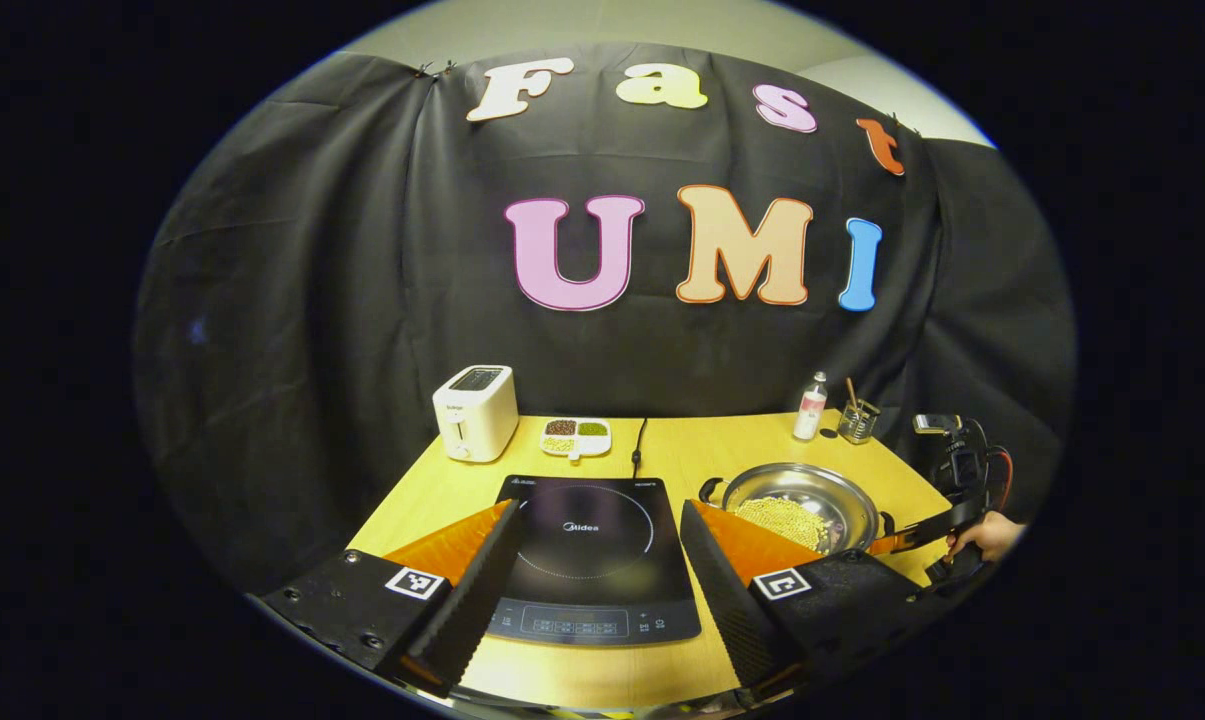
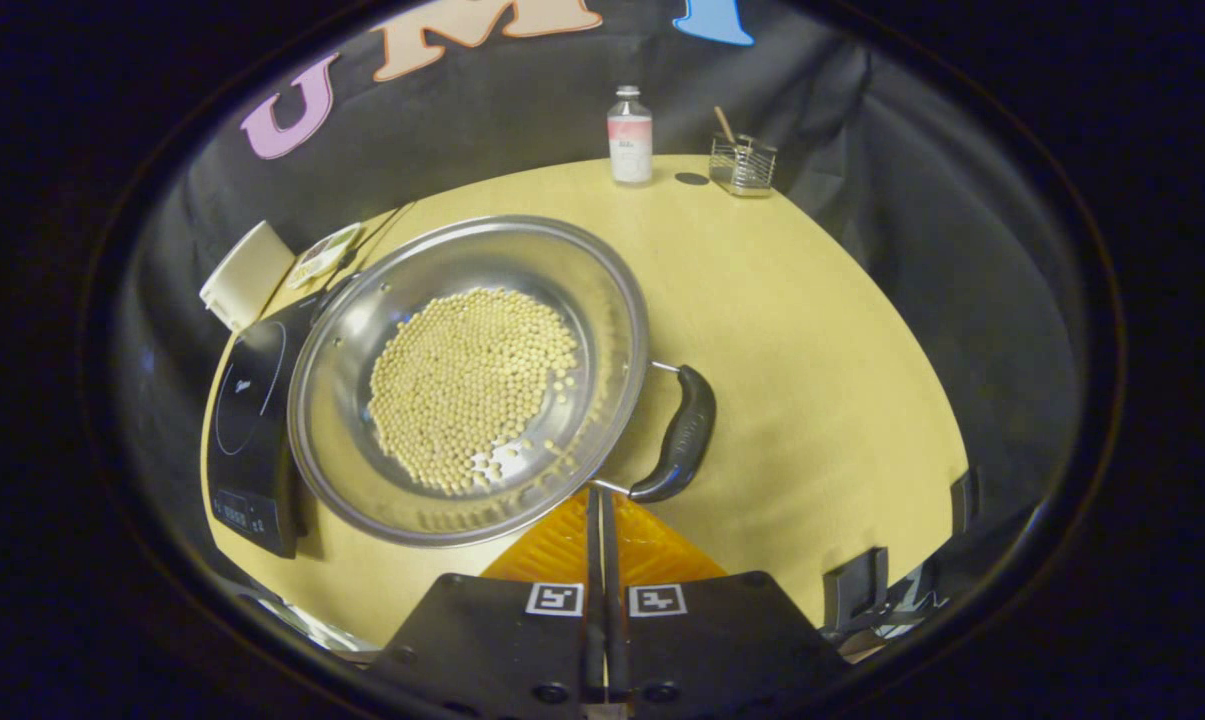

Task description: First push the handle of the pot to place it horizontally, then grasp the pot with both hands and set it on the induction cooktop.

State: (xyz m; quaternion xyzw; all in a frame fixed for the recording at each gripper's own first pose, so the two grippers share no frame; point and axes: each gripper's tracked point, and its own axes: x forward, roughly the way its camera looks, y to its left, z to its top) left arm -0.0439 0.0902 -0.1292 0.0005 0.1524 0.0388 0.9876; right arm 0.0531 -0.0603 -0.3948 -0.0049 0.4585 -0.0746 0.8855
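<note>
1. So, the pot point(image 2: 467, 380) is a shiny, wide steel pan with a layer of small yellow beans point(image 2: 467, 385) in it. I'd guess it's fairly hefty, rigid and slick on the rim, and tipping it would send the beans rolling.
2. Best places to take hold look like the two side handles: the black handle point(image 2: 682, 435) at the pot's lower right in the right gripper view, and its twin point(image 1: 710, 489) on the far side, seen left of the pot in the left gripper view.
3. Right tool point(image 2: 602, 500) has its fingers pressed together, tips at the pot's rim right by the near end of that black handle. Looks like touching, holding nothing.
4. Left tool point(image 1: 597, 545) is spread wide over the induction cooktop point(image 1: 594, 550), low center of its frame; the pot sits on the bench point(image 1: 702, 445) to the right.
</note>
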